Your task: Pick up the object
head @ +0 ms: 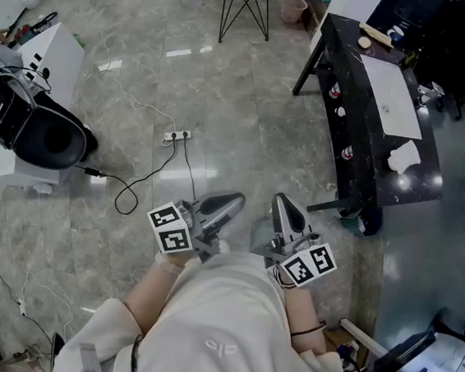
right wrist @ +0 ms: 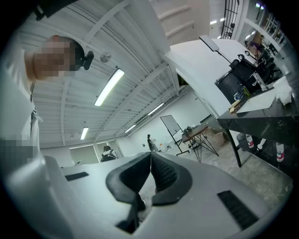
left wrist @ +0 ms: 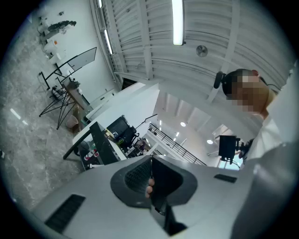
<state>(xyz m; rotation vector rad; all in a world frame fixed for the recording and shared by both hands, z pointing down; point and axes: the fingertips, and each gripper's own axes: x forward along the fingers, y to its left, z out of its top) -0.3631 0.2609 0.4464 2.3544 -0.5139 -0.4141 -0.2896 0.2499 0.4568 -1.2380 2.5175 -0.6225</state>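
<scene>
Grey left tool (left wrist: 150, 162), right tool (right wrist: 150, 158), jaws together.

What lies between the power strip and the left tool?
Head view: floor with a thin black cable running from the power strip toward the left tool.

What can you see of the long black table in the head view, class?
The black table stands on the grey stone-look floor, ahead and right of the person. Its long top looks dark and glossy, on slanted black legs. A white sheet and a crumpled white wad lie on it; small bottles stand beneath it.
</scene>
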